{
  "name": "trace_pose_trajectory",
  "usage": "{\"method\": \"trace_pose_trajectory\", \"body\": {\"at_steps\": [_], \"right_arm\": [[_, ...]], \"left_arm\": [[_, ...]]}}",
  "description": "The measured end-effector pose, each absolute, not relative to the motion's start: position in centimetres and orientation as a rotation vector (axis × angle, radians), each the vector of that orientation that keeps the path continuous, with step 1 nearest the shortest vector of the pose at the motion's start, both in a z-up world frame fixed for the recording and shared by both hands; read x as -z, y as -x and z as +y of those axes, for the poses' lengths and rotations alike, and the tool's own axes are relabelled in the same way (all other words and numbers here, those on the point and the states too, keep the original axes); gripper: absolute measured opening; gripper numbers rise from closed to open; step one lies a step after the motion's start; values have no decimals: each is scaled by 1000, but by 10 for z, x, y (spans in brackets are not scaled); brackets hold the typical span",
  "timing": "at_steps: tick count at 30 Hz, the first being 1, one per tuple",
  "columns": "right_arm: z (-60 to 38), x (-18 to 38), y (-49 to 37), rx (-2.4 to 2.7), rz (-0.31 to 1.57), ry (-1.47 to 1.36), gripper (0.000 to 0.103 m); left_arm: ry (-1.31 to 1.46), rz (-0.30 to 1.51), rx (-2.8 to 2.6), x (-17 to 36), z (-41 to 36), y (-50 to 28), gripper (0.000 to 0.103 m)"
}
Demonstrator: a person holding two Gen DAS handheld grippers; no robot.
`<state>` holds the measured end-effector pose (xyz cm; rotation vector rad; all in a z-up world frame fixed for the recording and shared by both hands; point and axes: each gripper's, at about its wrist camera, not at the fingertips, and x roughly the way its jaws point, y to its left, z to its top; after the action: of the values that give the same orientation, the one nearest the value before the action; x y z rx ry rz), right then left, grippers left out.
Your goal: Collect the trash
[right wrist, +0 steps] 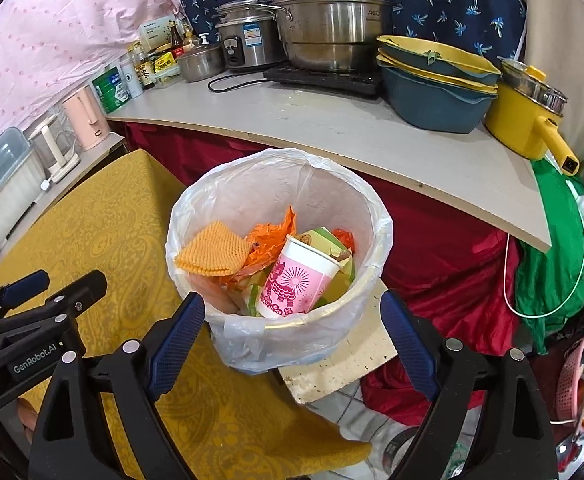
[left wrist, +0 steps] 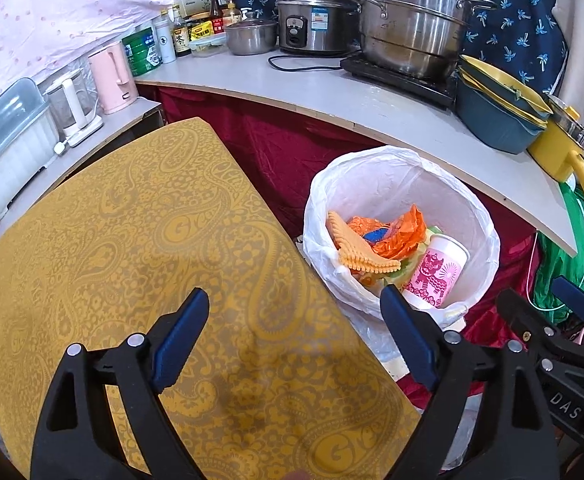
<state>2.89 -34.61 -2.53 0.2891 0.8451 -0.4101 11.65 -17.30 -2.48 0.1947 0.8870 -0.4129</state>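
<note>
White-lined trash bin (right wrist: 275, 216) stands just off the yellow-clothed table's (left wrist: 131, 240) edge at 3 o'clock, pink paper cup (right wrist: 296, 280) inside; left gripper (left wrist: 296, 336) and right gripper (right wrist: 292, 332) both spread, nothing between their jaws, clear floor-side room nearby
</note>
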Motion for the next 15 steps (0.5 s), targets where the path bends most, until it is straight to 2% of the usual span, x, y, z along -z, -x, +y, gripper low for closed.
{"method": "trace_pose_trajectory", "body": {"at_steps": [15], "right_arm": [[-346,22,-21,407,833,-274,89]], "left_arm": [[-219,873,415,24,-176,-105,83]]}}
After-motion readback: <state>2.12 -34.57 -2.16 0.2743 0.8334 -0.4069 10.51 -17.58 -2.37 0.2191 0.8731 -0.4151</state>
